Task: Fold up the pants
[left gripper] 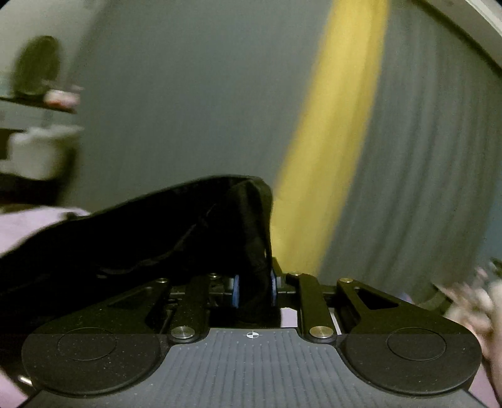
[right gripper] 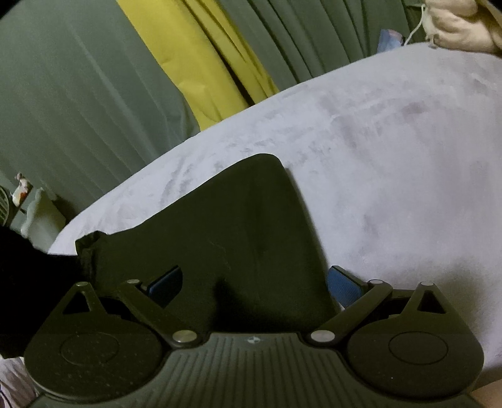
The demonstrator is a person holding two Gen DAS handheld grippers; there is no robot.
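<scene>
Right wrist view, bed cover: a pale lilac, velvety bed cover [right gripper: 392, 163] is seen filling the right and centre of the picture, with brushed marks on its nap.
Curtains: grey-green pleated curtains [right gripper: 62, 103] are hung behind the bed, and a mustard-yellow curtain panel [right gripper: 194, 72] is set between them; both are also seen, blurred, in the left wrist view [left gripper: 329, 141].
Pants: the black fabric pants [right gripper: 219, 226] are laid flat on the lilac cover in front of the right gripper, one rounded corner pointing away from it; the far left end is bunched and raised. In the left wrist view the same dark cloth [left gripper: 157, 232] is lifted off the cover and draped to the left.
Right gripper: the right gripper [right gripper: 254, 285] is held over the near edge of the pants, its blue pads spread wide, one on each side of the cloth, with nothing pressed between them.
Left gripper: the left gripper [left gripper: 254, 288] is drawn nearly together, and a fold of the black pants is pinched between its blue pads.
Cream bundle: a cream-coloured soft bundle [right gripper: 458, 25] with a trailing string lies at the far top right of the bed.
</scene>
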